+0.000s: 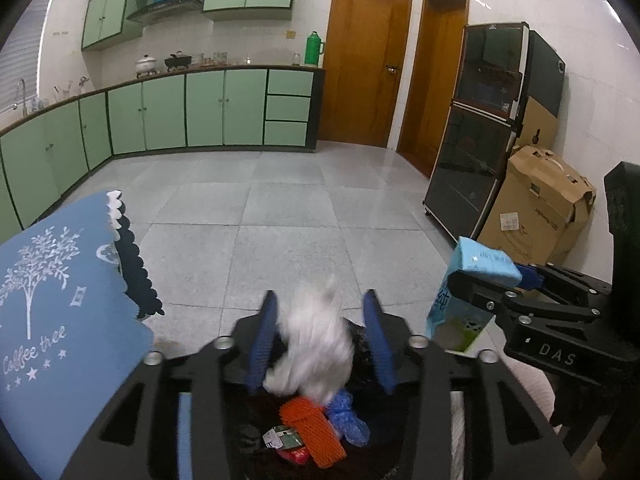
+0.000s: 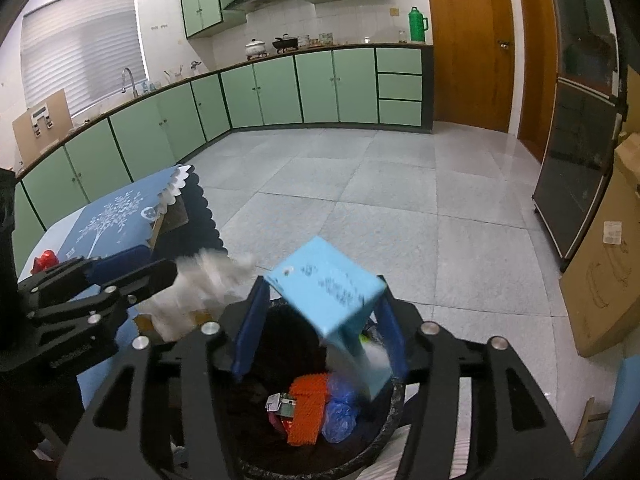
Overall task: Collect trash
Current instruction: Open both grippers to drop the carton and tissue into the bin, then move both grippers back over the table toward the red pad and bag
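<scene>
While both hand-held grippers hang over the black-lined round trash bin (image 2: 384, 440), each load is blurred between spread blue pads. L gripper (image 1: 320, 344): jaws apart, crumpled white tissue wad (image 1: 316, 356) loose between them, above the bin mouth; soft, near weightless, pinch anywhere. R gripper (image 2: 320, 332): jaws apart, light-blue paper carton (image 2: 336, 292) tilted, not clearly pressed, over the bin's far rim; probably light w/ stiff but crushable walls, best taken across flat faces. Orange mesh sleeve (image 2: 306, 412) and blue plastic bag (image 2: 340, 416) lie inside the bin.
</scene>
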`<state>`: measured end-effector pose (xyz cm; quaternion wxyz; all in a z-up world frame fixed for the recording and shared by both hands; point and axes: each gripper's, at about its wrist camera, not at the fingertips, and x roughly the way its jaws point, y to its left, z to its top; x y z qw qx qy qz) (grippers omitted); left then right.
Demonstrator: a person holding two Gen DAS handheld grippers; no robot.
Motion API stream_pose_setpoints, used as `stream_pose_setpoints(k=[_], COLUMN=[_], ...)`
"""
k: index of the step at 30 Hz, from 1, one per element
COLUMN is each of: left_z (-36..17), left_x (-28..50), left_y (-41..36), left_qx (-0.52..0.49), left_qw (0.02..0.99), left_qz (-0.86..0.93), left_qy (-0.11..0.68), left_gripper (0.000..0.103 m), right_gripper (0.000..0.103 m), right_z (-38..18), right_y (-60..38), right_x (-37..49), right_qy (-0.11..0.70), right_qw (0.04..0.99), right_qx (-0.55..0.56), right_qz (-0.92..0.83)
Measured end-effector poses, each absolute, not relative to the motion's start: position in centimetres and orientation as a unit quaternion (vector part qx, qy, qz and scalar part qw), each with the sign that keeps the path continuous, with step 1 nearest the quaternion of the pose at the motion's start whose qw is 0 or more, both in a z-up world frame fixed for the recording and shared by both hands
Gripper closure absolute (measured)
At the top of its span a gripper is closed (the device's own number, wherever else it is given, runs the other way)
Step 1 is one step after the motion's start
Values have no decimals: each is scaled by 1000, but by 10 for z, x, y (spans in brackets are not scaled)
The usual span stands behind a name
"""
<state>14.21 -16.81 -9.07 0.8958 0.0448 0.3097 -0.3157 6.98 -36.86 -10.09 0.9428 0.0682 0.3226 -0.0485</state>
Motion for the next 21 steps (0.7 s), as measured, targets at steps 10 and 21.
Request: stream_pose_setpoints(k=[10, 21], left_z=[-71, -51], left_x=[147, 142], left_y=[-131, -59], left_qx=[23, -5], left_qw=[914, 937], left_qz=[-281, -214], left_qy=[291, 276], left_gripper=[35, 33], right_gripper=[13, 12], right_z=[-87, -72], right_y=[-373, -321], right_x=[61, 74], right_qy=[288, 281], right_qw=[951, 958], right_qx=[79, 61], right_qz=[-81, -18])
